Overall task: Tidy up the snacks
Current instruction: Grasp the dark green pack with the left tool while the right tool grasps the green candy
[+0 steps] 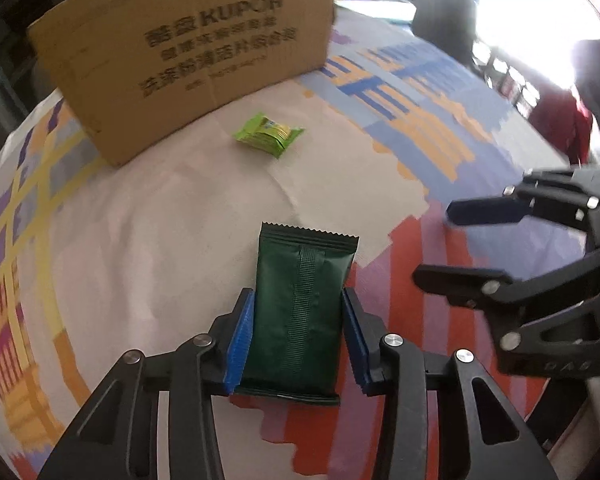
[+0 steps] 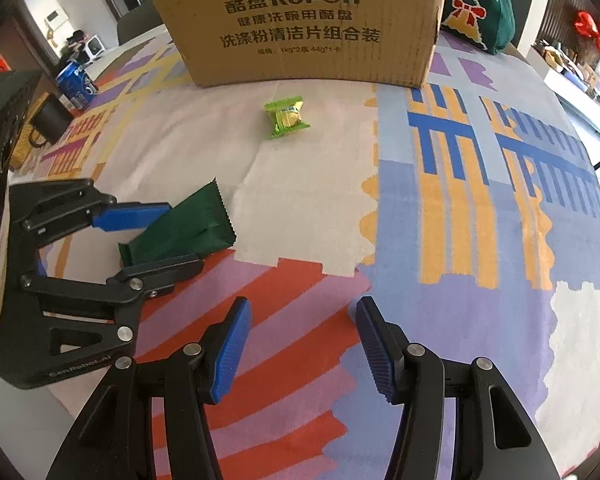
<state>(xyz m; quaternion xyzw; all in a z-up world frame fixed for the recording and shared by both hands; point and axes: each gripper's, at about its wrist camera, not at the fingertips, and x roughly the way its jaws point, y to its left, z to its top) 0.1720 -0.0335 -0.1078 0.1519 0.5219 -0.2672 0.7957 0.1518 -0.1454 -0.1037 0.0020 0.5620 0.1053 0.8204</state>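
Observation:
A dark green snack packet [image 1: 300, 312] lies on the patterned tablecloth [image 1: 148, 216], and my left gripper [image 1: 298, 296] is shut on it, blue pads pressed to its two long sides. In the right wrist view the same packet [image 2: 184, 228] sits pinched in the left gripper [image 2: 182, 236], its far end tilted up. A small light green snack [image 1: 270, 134] [image 2: 287, 118] lies alone in front of the brown cardboard box [image 1: 188, 52] [image 2: 308, 20]. My right gripper [image 2: 303, 308] [image 1: 436, 242] hangs open over the red-striped cloth to the right, holding nothing.
A blue can [image 2: 76, 86] and a dark mug [image 2: 52, 120] stand at the table's far left. A green bag with a red bow [image 2: 480, 8] sits behind the box on the right. A person [image 1: 440, 12] stands in the background.

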